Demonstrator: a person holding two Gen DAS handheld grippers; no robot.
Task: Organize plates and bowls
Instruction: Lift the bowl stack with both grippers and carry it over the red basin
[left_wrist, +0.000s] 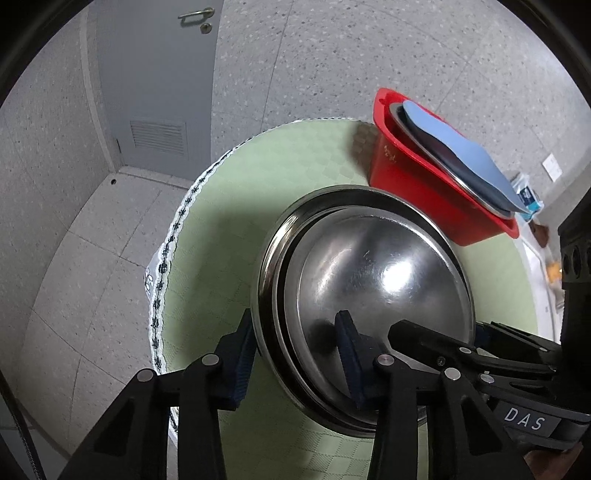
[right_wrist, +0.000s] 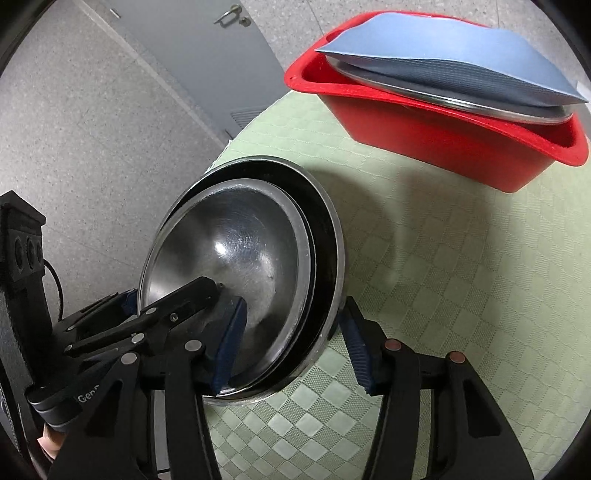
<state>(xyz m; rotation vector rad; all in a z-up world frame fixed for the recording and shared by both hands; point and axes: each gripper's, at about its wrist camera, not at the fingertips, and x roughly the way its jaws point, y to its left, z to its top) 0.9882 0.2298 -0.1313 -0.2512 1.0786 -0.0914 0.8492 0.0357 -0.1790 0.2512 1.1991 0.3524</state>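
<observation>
Nested steel bowls (left_wrist: 373, 280) stand on the green tablecloth, also in the right wrist view (right_wrist: 240, 254). My left gripper (left_wrist: 295, 354) is open and straddles the stack's left rim, one finger outside, one inside the inner bowl. My right gripper (right_wrist: 291, 347) is open and straddles the opposite rim the same way. Each gripper shows in the other's view, the right one (left_wrist: 436, 336) and the left one (right_wrist: 173, 295). A red tub (left_wrist: 424, 177) at the back holds a steel plate under a blue mat (right_wrist: 458, 55).
The round table's edge (left_wrist: 173, 236) with a white patterned trim lies close to the left of the bowls. Beyond it are tiled floor and a grey door (left_wrist: 155, 74). Green cloth (right_wrist: 461, 295) stretches right of the bowls toward the red tub (right_wrist: 443, 136).
</observation>
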